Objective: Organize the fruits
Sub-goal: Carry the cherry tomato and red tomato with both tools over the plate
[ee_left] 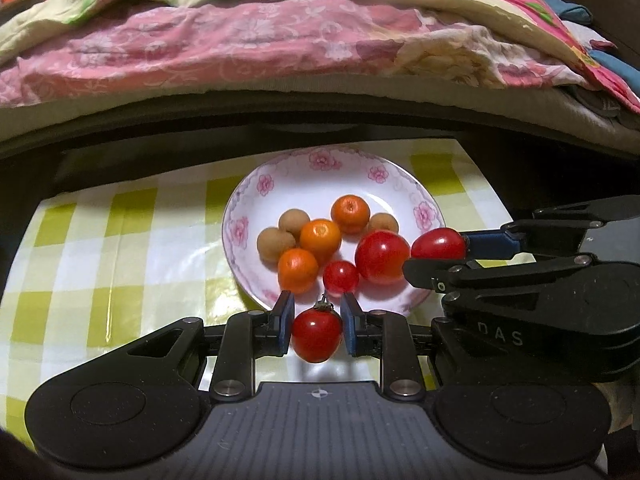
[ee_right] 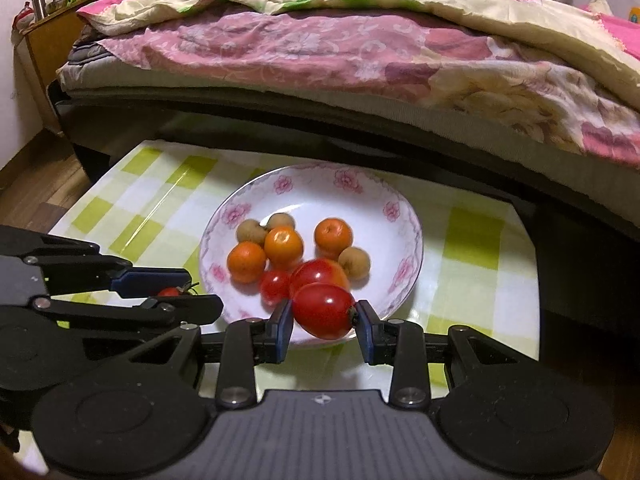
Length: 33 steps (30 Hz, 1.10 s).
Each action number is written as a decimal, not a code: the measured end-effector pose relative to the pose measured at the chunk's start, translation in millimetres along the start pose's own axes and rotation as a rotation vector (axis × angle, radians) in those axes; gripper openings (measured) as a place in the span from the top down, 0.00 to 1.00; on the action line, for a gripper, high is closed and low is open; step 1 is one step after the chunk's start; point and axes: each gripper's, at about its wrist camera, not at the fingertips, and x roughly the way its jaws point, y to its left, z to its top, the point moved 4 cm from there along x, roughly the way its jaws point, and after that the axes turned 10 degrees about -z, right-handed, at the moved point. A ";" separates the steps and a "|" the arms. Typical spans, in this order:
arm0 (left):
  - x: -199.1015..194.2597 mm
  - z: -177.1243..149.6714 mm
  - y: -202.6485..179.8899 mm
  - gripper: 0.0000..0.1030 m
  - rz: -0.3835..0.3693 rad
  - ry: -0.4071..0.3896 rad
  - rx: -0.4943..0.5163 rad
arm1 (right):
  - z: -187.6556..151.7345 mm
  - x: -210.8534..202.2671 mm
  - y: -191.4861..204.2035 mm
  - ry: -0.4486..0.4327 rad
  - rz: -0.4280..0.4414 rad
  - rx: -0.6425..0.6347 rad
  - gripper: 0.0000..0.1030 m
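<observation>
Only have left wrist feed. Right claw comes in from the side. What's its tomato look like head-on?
Observer: The right claw is shut on an oblong red tomato, gripped end to end above the plate's near rim.
Operator: Anything left of the table past my frame?
Observer: Wood floor, and beyond it a wooden shelf beside the bed.
Operator: My own tomato visible from there?
Observer: Barely: a red sliver with a green stem shows between the left claw's fingers.
</observation>
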 end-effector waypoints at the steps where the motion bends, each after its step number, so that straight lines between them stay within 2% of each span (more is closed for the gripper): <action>1: 1.5 1.6 0.2 0.69 0.001 -0.001 0.002 | 1.1 1.6 -1.2 0.003 0.000 0.003 0.65; 14: 20.0 15.3 -2.7 0.71 -0.001 -0.006 0.037 | 7.8 22.6 -16.9 0.019 -0.026 0.026 0.65; 33: 47.2 39.5 13.2 0.70 0.020 -0.030 0.024 | 37.5 48.5 -24.4 -0.035 -0.059 0.036 0.65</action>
